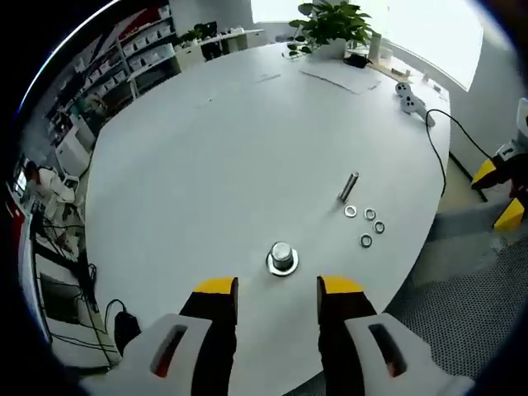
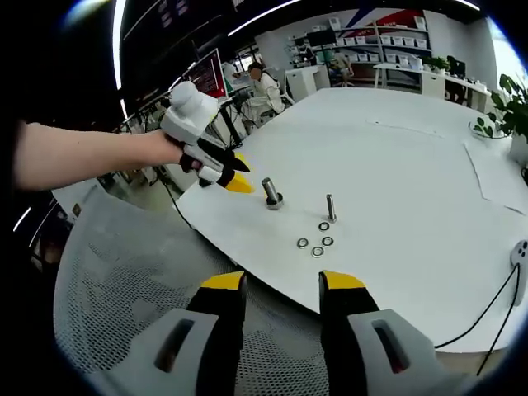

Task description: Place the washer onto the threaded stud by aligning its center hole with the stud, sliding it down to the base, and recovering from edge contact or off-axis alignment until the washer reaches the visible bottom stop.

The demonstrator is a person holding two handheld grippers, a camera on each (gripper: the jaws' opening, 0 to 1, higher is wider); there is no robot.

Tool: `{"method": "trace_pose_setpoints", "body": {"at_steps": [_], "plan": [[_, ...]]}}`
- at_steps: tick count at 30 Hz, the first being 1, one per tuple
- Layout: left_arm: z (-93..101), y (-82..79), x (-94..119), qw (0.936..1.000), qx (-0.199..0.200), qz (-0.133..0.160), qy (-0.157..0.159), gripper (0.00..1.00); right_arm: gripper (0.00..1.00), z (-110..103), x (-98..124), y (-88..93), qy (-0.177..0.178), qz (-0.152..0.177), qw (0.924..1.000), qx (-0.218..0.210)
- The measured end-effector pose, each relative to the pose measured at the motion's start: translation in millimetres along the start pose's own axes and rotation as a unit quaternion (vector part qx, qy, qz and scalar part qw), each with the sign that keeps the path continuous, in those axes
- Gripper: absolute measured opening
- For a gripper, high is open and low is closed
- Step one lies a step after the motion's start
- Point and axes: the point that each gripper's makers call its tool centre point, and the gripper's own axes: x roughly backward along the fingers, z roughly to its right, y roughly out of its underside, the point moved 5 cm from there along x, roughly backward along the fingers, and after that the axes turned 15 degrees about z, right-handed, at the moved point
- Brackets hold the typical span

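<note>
Steel stud (image 1: 282, 256) stands upright on the white table (image 1: 206, 140), already wearing what looks like one washer at its base. Left gripper (image 1: 278, 290) sits just short of the stud, jaws apart, holding nothing. Right gripper (image 2: 282, 285) hangs off the table edge, well back from the stud, jaws also apart and empty. Loose washers (image 1: 367, 225) lie flat in a cluster near the stud, beside a second bolt (image 1: 350, 187). We judge the step in hand is the pick, not yet begun. Flat washers on a hard top are awkward: we pinch one across its rim with a jaw tip under the edge, keep it level, centre its hole over the stud tip, then lower straight. If it tilts or catches the threads, we back off and re-level.
</note>
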Motion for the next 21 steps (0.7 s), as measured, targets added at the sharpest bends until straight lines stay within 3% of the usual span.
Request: {"method": "trace_pose_setpoints", "body": {"at_steps": [4,7,11,15,21], "plan": [[3.9,0.4,13.0,0.9997,0.014,0.017,0.005,0.34,0.37,3.3,1.3,0.2,0.013,0.000,0.9999,-0.002],[0.3,-1.8,19.9,0.9980,0.036,0.052,0.007,0.35,0.38,6.3,2.0,1.0,0.024,-0.004,0.9997,-0.001],[8.4,-2.4,38.6,0.9956,0.057,0.073,0.016,0.35,0.38,6.8,2.7,1.4,0.027,-0.006,0.9996,0.000],[0.3,1.9,53.1,0.9918,0.076,0.100,0.022,0.35,0.38,6.4,2.7,1.3,0.027,-0.006,0.9996,0.003],[-0.3,0.1,82.5,0.9874,0.082,0.133,0.029,0.38,0.39,9.4,3.6,5.1,0.040,-0.020,0.9990,0.003]]}}
